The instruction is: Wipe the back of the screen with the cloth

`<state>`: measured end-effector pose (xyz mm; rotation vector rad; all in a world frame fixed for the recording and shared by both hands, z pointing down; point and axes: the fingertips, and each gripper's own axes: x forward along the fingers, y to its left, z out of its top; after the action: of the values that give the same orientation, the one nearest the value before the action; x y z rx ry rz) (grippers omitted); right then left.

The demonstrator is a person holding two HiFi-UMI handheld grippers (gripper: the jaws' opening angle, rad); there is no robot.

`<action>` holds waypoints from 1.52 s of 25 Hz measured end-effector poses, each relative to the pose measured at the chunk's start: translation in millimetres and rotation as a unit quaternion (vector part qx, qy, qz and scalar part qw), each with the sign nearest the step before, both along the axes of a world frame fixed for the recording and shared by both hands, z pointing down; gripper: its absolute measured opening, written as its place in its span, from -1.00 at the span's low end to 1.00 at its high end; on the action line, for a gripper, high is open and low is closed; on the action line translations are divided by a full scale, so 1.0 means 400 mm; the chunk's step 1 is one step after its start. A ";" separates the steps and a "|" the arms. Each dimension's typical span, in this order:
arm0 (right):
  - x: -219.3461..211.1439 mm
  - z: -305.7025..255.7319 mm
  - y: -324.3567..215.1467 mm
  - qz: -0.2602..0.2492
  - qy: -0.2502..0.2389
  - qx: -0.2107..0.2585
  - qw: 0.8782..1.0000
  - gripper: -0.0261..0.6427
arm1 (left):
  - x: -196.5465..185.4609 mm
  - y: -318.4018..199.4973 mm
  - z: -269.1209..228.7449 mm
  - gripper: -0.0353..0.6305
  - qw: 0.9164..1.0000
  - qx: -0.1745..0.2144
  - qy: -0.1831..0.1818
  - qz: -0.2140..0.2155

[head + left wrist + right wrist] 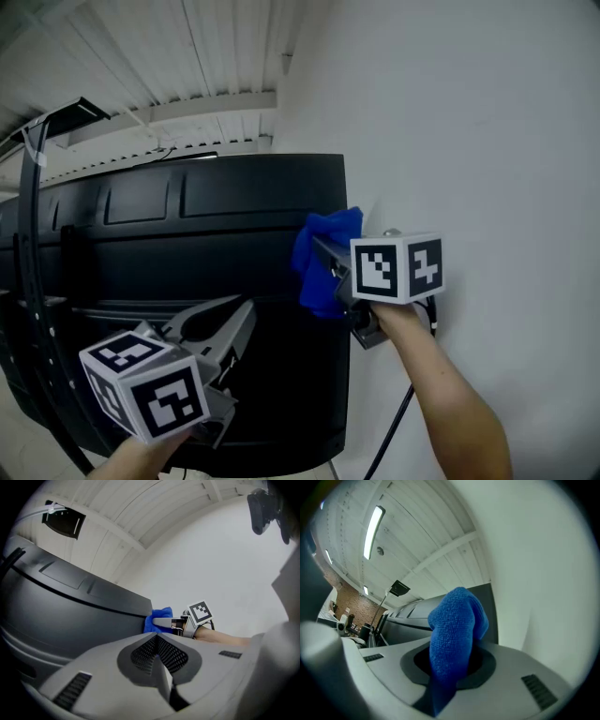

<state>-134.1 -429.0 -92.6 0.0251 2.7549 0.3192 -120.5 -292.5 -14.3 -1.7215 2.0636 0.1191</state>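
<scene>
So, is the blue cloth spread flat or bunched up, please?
Bunched: the cloth sticks out as a folded wad, clamped in the right hand-held gripper.

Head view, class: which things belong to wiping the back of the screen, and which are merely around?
Belonging to the job:
- blue cloth
- right gripper, shut on the cloth
- back of the screen, black

Merely around:
- left gripper, shut on nothing
- white wall
- ceiling light

Grey left tongs [247, 308], grey right tongs [319, 248]; 2 black-white marker cubes [148, 384] [397, 267]; black cable [397, 417].
</scene>
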 end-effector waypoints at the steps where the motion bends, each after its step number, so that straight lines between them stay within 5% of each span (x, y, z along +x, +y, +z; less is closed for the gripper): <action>1: 0.009 0.003 -0.023 0.006 -0.001 -0.005 1.000 -0.77 | 0.004 -0.013 0.005 -0.88 1.000 -0.004 0.003 0.002; 9: 0.036 0.021 -0.037 -0.010 -0.006 -0.018 1.000 -0.77 | 0.026 -0.055 0.032 -0.88 1.000 -0.025 0.004 0.006; 18: -0.016 0.173 0.266 -0.152 -0.018 0.014 0.988 -0.77 | -0.013 0.009 0.174 -0.87 0.999 -0.045 0.021 0.018; 30: -0.253 0.339 0.372 -0.182 0.028 0.008 0.983 -0.77 | -0.114 0.074 0.287 -0.87 0.995 -0.071 0.049 -0.047; 38: -0.223 0.345 0.307 -0.130 0.015 0.030 0.991 -0.77 | -0.101 0.029 0.303 -0.87 0.995 -0.075 0.043 -0.042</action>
<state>-223.3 -306.1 45.3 0.4042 2.7275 0.3308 -160.7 -281.0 107.0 -1.7403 2.2544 0.0125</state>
